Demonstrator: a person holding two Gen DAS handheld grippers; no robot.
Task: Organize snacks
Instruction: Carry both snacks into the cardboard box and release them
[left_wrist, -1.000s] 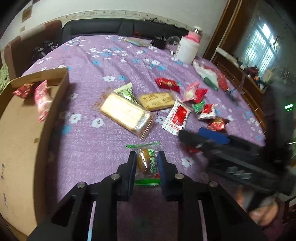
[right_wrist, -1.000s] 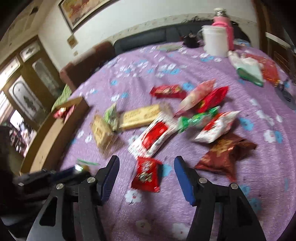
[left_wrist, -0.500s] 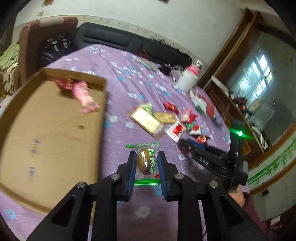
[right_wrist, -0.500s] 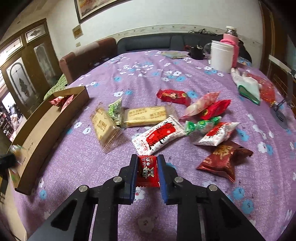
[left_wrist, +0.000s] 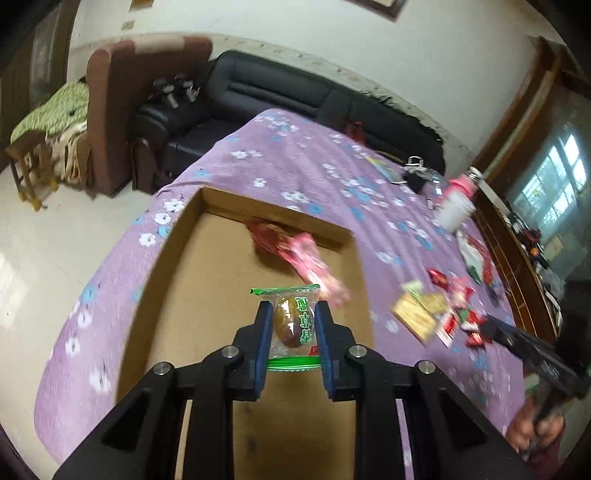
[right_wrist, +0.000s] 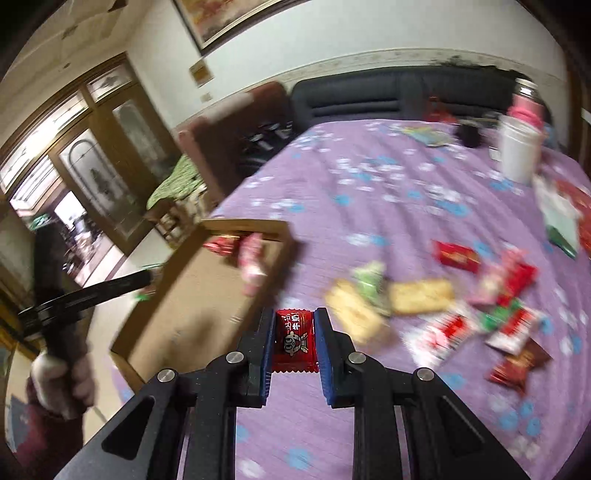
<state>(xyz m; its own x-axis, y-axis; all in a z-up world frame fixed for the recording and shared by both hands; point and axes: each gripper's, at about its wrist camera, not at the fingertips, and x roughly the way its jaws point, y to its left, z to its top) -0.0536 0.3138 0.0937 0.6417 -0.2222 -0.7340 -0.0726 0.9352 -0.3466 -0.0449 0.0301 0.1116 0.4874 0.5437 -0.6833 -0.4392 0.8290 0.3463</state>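
Now the left gripper (left_wrist: 291, 325) is pinching a green-edged snack (left_wrist: 293, 321) over the cardboard box (left_wrist: 177, 266); the right gripper (right_wrist: 294, 341) is pinching a red candy (right_wrist: 293, 339), the box at ten o'clock.

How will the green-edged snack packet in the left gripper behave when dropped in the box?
Probably light: the left gripper holds the packet by a narrow pinch alone. Its clear film looks thin, so the edges are likely floppy. The lump inside seems firmer, so it should land flat in the box rather than roll.
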